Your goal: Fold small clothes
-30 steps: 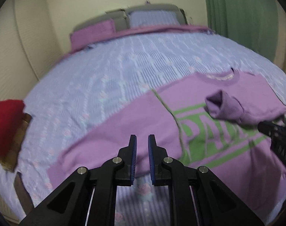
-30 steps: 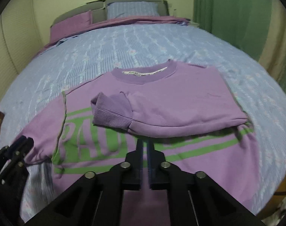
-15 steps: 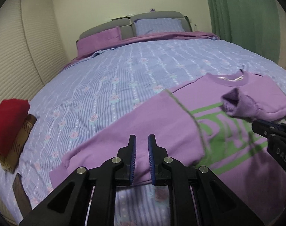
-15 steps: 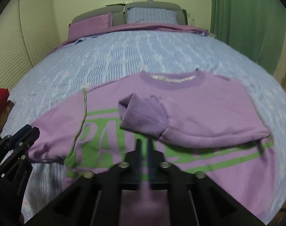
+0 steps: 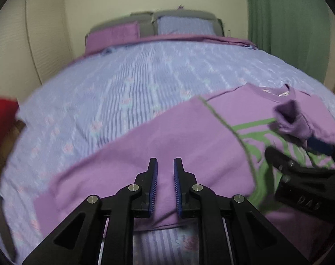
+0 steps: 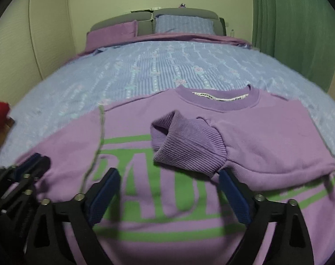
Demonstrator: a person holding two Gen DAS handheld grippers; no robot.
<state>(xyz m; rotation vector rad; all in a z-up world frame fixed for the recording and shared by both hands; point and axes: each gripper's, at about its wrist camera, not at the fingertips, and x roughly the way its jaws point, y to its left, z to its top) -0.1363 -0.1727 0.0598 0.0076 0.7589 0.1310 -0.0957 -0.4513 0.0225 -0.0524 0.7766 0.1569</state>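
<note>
Your purple sweatshirt lies flat on the bed, collar toward the pillows, green lettering up. One sleeve is folded across the chest, its ribbed cuff resting near the middle of the lettering. The other sleeve stretches out sideways over the blue striped bedspread.

Your right tool has just been opening and now stands with its jaws wide apart, empty, hovering low over the lettering; the folded cuff sits just beyond the gap, and the right-hand finger is close under the cuff's lower edge.

Your left tool has its jaws drawn nearly together with nothing clamped between them. It hangs above the outstretched sleeve, near that sleeve's lower edge, with bedspread showing just below the fingers. Whether it touches the cloth is unclear.
</note>
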